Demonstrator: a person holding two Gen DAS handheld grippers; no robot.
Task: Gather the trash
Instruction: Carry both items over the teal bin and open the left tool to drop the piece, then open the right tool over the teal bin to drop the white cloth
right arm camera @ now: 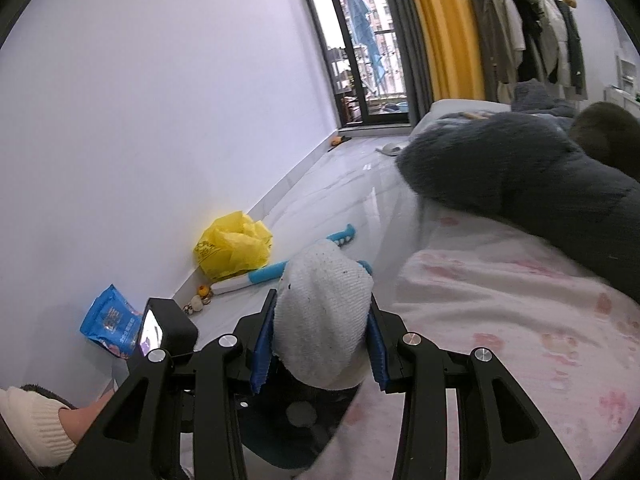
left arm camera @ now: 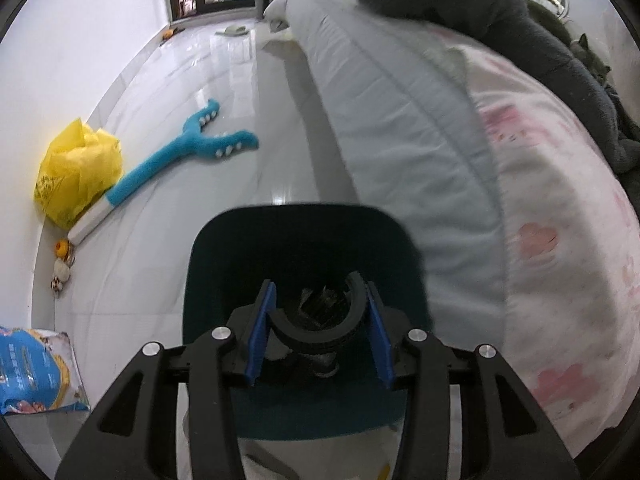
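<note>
In the left wrist view my left gripper (left arm camera: 320, 286) points steeply down over a dark teal bin (left arm camera: 280, 216) on the floor. Its blue pads are shut on a black curved half-ring piece (left arm camera: 316, 336), which hangs above the bin's mouth. Some dark scraps (left arm camera: 320, 304) lie at the bin's bottom. In the right wrist view my right gripper (right arm camera: 323, 294) is shut on a white, dark-speckled wad of cloth (right arm camera: 320, 328) that bulges out past the fingertips. The left gripper's black housing with a small screen (right arm camera: 168, 328) shows at the lower left, with a white-sleeved hand (right arm camera: 36, 420) behind it.
A bed with a pink-patterned sheet (left arm camera: 560, 240) and a grey blanket (left arm camera: 460, 0) fills the right side; a grey cat (left arm camera: 592, 60) lies on it. Along the wall lie a yellow plastic bag (left arm camera: 76, 172), a blue plush toy (left arm camera: 192, 140), a blue packet (left arm camera: 32, 368) and small toys (left arm camera: 62, 264).
</note>
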